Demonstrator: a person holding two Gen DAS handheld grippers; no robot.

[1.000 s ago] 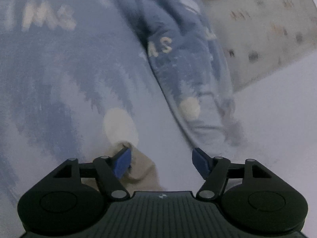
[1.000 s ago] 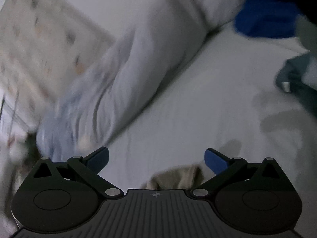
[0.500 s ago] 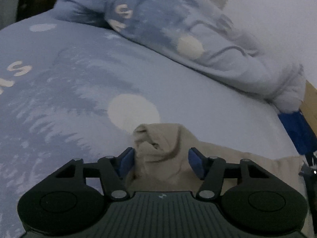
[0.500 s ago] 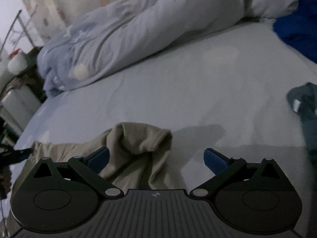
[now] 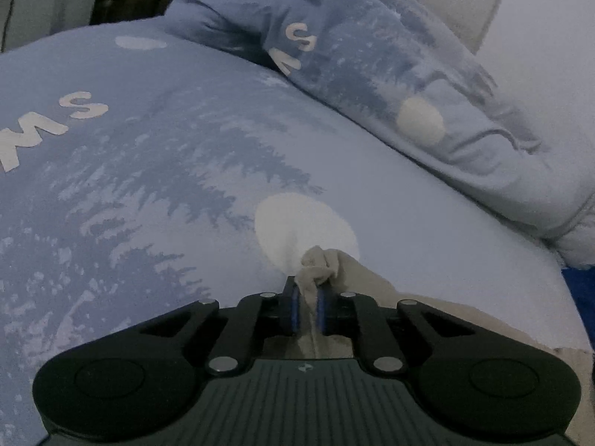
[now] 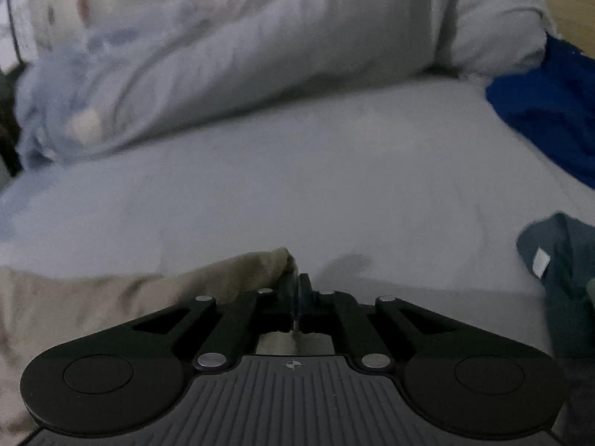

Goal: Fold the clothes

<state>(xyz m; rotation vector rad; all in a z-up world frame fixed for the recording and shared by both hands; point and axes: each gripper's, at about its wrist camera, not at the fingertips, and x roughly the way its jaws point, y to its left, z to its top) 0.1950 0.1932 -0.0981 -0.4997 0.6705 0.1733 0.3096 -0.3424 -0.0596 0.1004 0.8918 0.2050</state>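
Observation:
A beige garment (image 5: 375, 284) lies on the pale blue printed bed sheet (image 5: 156, 156). In the left wrist view my left gripper (image 5: 308, 291) has its jaws closing, and the blue pads press on a bunched corner of that garment that pokes up between them. In the right wrist view the beige garment (image 6: 111, 297) stretches away to the left. My right gripper (image 6: 298, 284) is shut on another corner of it, with a thin fold of cloth pinched between the pads. Both grippers sit low over the sheet.
A rolled blue duvet (image 5: 390, 85) with tree print runs along the far side of the bed; its pale side (image 6: 279, 48) shows in the right wrist view. A bright blue cloth (image 6: 550, 111) and a dark teal garment (image 6: 557, 260) lie at the right.
Both grippers came down onto the beige garment and their jaws went from wide open to closed on its corners. Both views rolled as the hands turned.

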